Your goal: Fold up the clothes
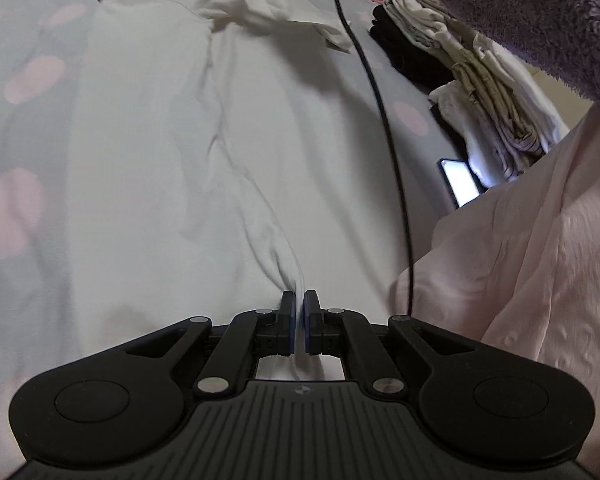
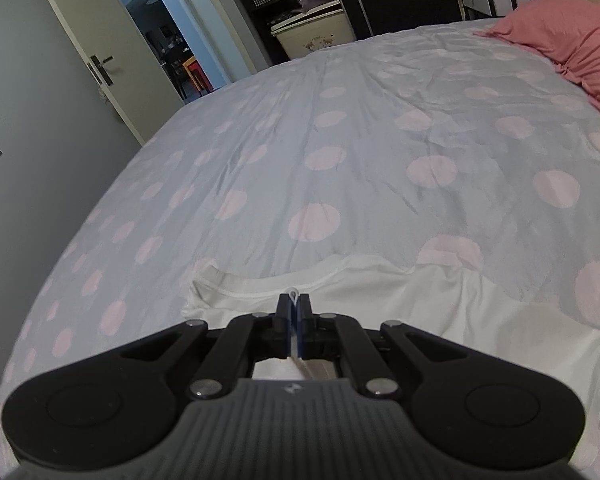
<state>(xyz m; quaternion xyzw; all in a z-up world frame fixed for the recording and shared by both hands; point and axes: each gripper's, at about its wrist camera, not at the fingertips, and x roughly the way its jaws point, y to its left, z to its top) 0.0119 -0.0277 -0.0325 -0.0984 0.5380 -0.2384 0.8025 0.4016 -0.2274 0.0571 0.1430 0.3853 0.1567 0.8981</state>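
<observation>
Covering nearly everything in both views is the bed sheet (image 2: 360, 152), a pale grey-blue cotton printed with soft pink round dots and creased in fine lines. On it lies the white garment (image 1: 172, 152), a thin, matte knit spread long and mostly flat, with a ridge of gathered folds running up its middle and rumpled, twisted cloth at the far end. In the right wrist view its ribbed, curved edge (image 2: 260, 286) shows just ahead of the fingers, lying on the dotted sheet.

A pale pink, crinkled fabric (image 1: 540, 260) fills the right side of the left view, beneath a fuzzy purple sleeve (image 1: 540, 12). A pile of folded clothes (image 1: 460, 72), beige, white and black, sits at the sheet's far right edge, with a lit phone screen (image 1: 460, 182) beside it. A coral pillow (image 2: 560, 40) rests at the bed's far corner. A thin black cable (image 1: 380, 120) hangs across the garment.

The left gripper (image 1: 299, 312) has its blue-padded fingers pressed together on a pinch of the white fabric. The right gripper (image 2: 294, 312) is likewise clamped on a small white loop at the garment's edge.
</observation>
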